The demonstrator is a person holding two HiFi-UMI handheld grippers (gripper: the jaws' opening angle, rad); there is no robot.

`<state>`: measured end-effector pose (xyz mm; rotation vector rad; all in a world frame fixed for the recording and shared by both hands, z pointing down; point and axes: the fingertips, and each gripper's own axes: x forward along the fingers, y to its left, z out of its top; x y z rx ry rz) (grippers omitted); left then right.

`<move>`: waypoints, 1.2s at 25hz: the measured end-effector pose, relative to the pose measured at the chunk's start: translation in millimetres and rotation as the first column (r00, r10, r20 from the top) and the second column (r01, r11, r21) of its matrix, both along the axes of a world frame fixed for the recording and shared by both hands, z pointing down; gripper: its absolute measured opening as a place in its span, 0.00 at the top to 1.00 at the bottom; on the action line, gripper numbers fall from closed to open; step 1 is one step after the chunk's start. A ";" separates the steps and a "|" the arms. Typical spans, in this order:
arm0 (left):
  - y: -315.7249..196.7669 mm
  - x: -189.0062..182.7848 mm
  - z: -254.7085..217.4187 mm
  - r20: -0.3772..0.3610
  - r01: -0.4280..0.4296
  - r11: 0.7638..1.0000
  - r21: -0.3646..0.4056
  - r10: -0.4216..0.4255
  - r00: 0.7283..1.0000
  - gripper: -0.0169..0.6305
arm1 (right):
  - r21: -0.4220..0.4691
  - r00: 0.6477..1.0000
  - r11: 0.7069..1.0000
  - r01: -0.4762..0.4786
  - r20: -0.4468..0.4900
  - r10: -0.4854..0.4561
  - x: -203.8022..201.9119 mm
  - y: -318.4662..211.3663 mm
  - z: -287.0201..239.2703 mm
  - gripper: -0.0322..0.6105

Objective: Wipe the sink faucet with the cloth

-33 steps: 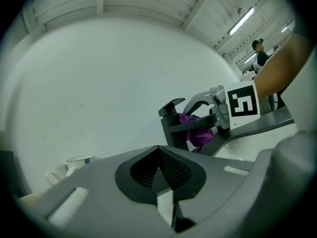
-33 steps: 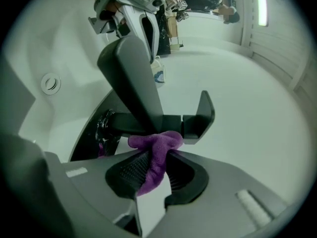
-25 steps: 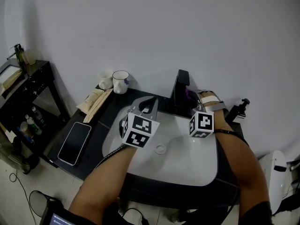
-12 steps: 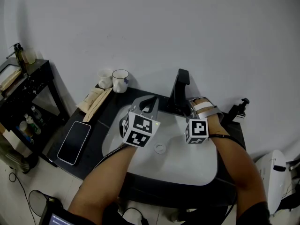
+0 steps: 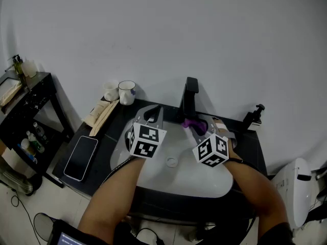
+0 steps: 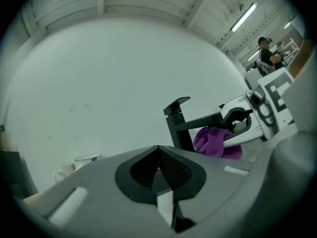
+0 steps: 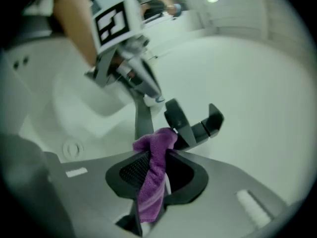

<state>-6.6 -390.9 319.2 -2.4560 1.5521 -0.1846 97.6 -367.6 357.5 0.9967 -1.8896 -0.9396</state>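
The black faucet (image 5: 189, 97) stands at the back of the white sink (image 5: 153, 172). A purple cloth (image 5: 190, 122) is pinched in my right gripper (image 5: 198, 130), which is shut on it just in front of the faucet's base, under the spout. In the right gripper view the cloth (image 7: 151, 187) hangs down between the jaws, with the faucet (image 7: 190, 125) right behind it. My left gripper (image 5: 155, 114) hovers over the basin's back left, shut and holding nothing. From the left gripper view the faucet (image 6: 177, 124) and cloth (image 6: 215, 142) lie ahead to the right.
A phone (image 5: 80, 156) lies on the dark counter at the left. Two mugs (image 5: 126, 92) and a pale packet (image 5: 102, 111) sit behind it. A black pump bottle (image 5: 254, 117) stands at the counter's right. The drain (image 5: 171, 162) is mid-basin. A black shelf (image 5: 25, 103) is far left.
My right gripper has come down and leftward from the faucet's right side to in front of its base, bringing the cloth along. The left gripper has barely moved.
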 end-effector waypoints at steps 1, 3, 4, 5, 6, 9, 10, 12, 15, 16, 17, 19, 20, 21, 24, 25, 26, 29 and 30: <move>-0.4 -3.4 -0.7 -0.002 0.015 1.000 0.001 -0.015 1.000 0.95 | -0.061 0.993 0.998 -0.009 0.118 0.016 -3.1 6.8 -1.5 0.82; -0.9 -10.6 -3.6 -0.014 0.045 0.999 0.007 -0.044 0.999 0.95 | -0.173 0.945 0.985 -0.015 0.318 0.070 -9.0 17.2 -2.1 0.82; -1.0 -14.4 -6.0 -0.023 0.058 0.998 0.012 -0.058 0.998 0.95 | -0.220 0.908 0.975 -0.015 0.406 0.106 -11.6 19.8 -2.0 0.82; -0.8 -18.5 -8.8 -0.032 0.071 0.997 0.020 -0.070 0.997 0.95 | -0.264 0.858 0.965 -0.013 0.492 0.146 -14.2 20.8 -1.7 0.82; -0.3 -23.2 -11.4 -0.041 0.082 0.996 0.029 -0.080 0.996 0.95 | -0.307 0.795 0.952 -0.008 0.575 0.192 -17.2 20.5 -1.3 0.82; 4.3 -41.8 -21.1 -0.093 0.104 0.993 0.047 -0.100 0.991 0.95 | -0.413 0.542 0.910 0.019 0.769 0.338 -26.5 13.1 -0.2 0.82; 7.9 -50.1 -26.4 -0.124 0.113 0.992 0.055 -0.105 0.987 0.95 | -0.438 0.445 0.898 0.028 0.810 0.381 -28.4 8.3 0.2 0.82; 18.4 -68.8 -39.4 -0.182 0.137 0.987 0.086 -0.120 0.976 0.95 | -0.473 0.230 0.879 0.051 0.863 0.451 -31.5 -1.6 2.6 0.82; 32.5 -91.8 -54.7 -0.256 0.170 0.978 0.125 -0.134 0.957 0.95 | -0.464 -0.058 0.883 0.069 0.882 0.468 -41.7 -12.9 2.0 0.82; 35.1 -96.5 -57.7 -0.276 0.177 0.976 0.131 -0.135 0.952 0.95 | -0.447 -0.127 0.892 0.068 0.883 0.452 -47.7 -16.0 -1.4 0.83; 36.9 -99.9 -60.0 -0.289 0.181 0.974 0.137 -0.136 0.948 0.95 | -0.429 -0.187 0.901 0.065 0.881 0.434 -54.0 -19.4 -5.6 0.83; 40.0 -103.6 -64.0 -0.296 0.183 0.971 0.155 -0.131 0.946 0.95 | -0.398 -0.302 0.916 0.055 0.868 0.395 -63.5 -28.8 -16.3 0.83; 41.0 -104.7 -66.1 -0.296 0.183 0.969 0.164 -0.129 0.947 0.95 | -0.382 -0.357 0.923 0.050 0.856 0.373 -65.8 -34.7 -23.4 0.83; 41.6 -105.8 -68.0 -0.296 0.183 0.968 0.172 -0.127 0.947 0.95 | -0.363 -0.409 0.931 0.044 0.843 0.349 -66.8 -40.8 -31.7 0.83; 43.6 -107.4 -72.1 -0.318 0.178 0.967 0.181 -0.114 0.941 0.95 | -0.306 -0.540 0.952 0.020 0.798 0.268 -64.1 -56.3 -58.9 0.84; 44.7 -108.4 -73.3 -0.333 0.177 0.967 0.181 -0.109 0.937 0.95 | -0.290 -0.575 0.957 0.008 0.782 0.242 -61.7 -60.3 -66.8 0.84; 45.5 -110.7 -74.3 -0.348 0.179 0.967 0.180 -0.107 0.931 0.95 | -0.278 -0.605 0.961 -0.004 0.765 0.218 -59.4 -64.0 -73.3 0.84; 47.4 -120.5 -76.9 -0.387 0.192 0.966 0.175 -0.112 0.915 0.95 | -0.266 -0.673 0.963 -0.039 0.719 0.171 -54.3 -74.9 -81.5 0.84; 48.1 -121.7 -77.8 -0.395 0.194 0.965 0.176 -0.111 0.912 0.95 | -0.268 -0.691 0.962 -0.050 0.705 0.161 -51.5 -77.6 -80.7 0.84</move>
